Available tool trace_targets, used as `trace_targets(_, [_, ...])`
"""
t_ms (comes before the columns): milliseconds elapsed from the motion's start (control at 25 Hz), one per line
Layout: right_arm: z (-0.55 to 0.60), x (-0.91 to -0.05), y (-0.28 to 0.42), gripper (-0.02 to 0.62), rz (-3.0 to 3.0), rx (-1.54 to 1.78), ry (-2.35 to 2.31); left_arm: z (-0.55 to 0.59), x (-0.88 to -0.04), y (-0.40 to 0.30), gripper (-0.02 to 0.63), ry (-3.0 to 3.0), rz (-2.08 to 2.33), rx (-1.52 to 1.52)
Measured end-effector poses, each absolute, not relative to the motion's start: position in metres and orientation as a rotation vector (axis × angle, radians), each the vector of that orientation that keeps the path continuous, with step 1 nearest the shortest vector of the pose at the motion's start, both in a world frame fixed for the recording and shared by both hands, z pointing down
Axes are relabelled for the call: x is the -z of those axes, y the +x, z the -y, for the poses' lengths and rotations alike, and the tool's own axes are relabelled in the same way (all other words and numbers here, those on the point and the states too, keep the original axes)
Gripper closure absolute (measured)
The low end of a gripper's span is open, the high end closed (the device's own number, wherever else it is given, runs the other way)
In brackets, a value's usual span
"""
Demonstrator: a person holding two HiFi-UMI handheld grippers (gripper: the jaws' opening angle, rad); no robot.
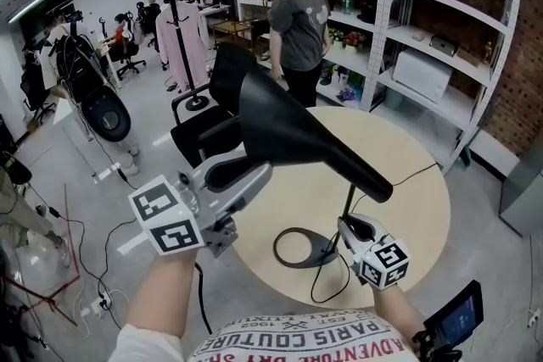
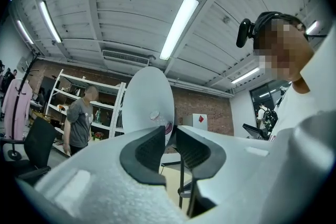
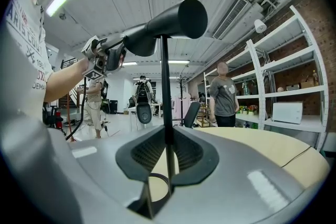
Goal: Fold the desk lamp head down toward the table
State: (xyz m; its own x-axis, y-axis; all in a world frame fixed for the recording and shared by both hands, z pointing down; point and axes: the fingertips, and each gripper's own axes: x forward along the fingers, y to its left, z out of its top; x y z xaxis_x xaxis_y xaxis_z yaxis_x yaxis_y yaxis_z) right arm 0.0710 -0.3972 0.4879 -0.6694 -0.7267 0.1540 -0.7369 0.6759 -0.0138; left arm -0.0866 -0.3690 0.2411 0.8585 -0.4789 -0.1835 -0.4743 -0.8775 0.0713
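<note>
A black desk lamp stands on the round wooden table (image 1: pixel 407 182): ring base (image 1: pixel 327 250), thin upright pole (image 1: pixel 348 199), and a long cone-shaped head (image 1: pixel 297 131) lying roughly level. My left gripper (image 1: pixel 250 175) is at the wide end of the head and shut on its rim; in the left gripper view the rim runs between the pads (image 2: pixel 149 149), with the pale inside of the head (image 2: pixel 149 97) beyond my left gripper (image 2: pixel 169 139). My right gripper (image 1: pixel 346 225) is shut on the pole low down; the pole (image 3: pixel 165 86) passes between its pads (image 3: pixel 152 152), above the base (image 3: pixel 157 186).
A black office chair (image 1: pixel 212 114) stands at the table's far left edge. A person in a grey shirt (image 1: pixel 299 21) stands beyond the table by white shelving (image 1: pixel 424 38). The lamp's cable (image 1: pixel 407 178) trails across the table to the right. A coat rack (image 1: pixel 178 13) stands at the back left.
</note>
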Motion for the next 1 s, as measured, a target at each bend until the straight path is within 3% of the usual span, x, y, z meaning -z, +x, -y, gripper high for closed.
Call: trace_targets(1000, [0.396,-0.487,0.072,0.551,2.76,-0.115,1.202,0.367,-0.287,-0.097,0.557,2.895,0.822,0.32])
